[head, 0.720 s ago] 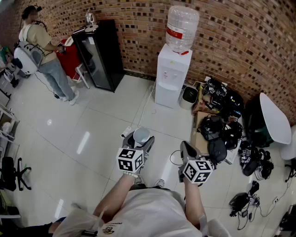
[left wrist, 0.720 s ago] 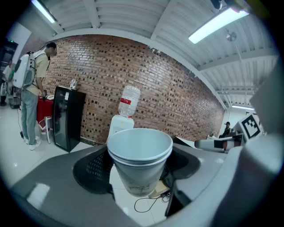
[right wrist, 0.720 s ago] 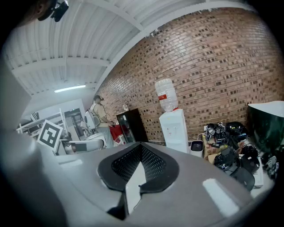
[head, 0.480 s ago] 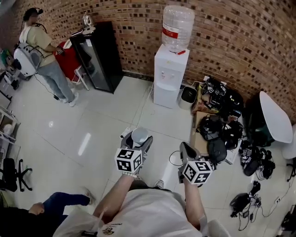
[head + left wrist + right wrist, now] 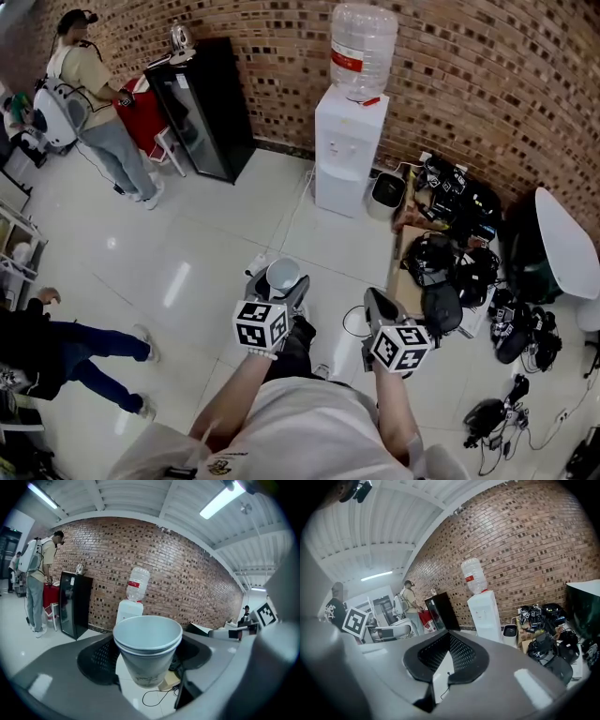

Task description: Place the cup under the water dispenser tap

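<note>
1. Gripping the cup (image 5: 147, 663) by its sides, the left tongs (image 5: 281, 279) stand wide and hold it upright, mouth up for filling.
2. It hangs over the floor, well short of the water dispenser (image 5: 349, 150).
3. The right tongs (image 5: 378, 302) are closed and empty, probably not needed.

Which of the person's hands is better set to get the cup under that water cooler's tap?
The left. Its tool grips the cup upright, and the water dispenser stands ahead across the floor. The right tool holds nothing.
</note>
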`<state>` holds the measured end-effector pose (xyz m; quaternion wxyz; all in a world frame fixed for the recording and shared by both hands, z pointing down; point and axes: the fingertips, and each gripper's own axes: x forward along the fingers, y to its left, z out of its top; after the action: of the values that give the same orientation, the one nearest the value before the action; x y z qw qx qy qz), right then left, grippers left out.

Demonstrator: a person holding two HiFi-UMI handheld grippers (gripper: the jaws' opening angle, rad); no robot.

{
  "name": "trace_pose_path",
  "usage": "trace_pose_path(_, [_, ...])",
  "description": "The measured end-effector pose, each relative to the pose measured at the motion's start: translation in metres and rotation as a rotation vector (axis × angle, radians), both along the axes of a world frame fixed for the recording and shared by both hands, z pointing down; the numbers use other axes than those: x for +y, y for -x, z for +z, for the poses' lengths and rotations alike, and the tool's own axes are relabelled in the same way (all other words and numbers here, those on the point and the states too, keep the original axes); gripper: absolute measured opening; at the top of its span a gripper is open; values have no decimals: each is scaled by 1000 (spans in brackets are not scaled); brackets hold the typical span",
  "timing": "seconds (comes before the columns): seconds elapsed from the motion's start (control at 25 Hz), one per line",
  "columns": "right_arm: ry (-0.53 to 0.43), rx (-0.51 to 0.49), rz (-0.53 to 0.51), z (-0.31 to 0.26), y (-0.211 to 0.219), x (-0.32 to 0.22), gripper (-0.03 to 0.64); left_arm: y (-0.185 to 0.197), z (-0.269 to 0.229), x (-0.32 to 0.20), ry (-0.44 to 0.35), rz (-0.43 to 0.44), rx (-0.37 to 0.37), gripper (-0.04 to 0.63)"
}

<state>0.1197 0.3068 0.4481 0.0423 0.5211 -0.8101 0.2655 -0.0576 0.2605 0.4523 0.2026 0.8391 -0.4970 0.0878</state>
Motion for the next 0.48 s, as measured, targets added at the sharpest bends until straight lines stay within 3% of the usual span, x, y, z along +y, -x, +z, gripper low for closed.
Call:
trace_pose_path(0.24, [-9,12,4,4,-10,-42,0,-11,6,-47,-8,10,8,362])
trace_pose_path(0.48, [19,10,14,11,-13,-115,0,-16,5,-128,-7,21,12,362])
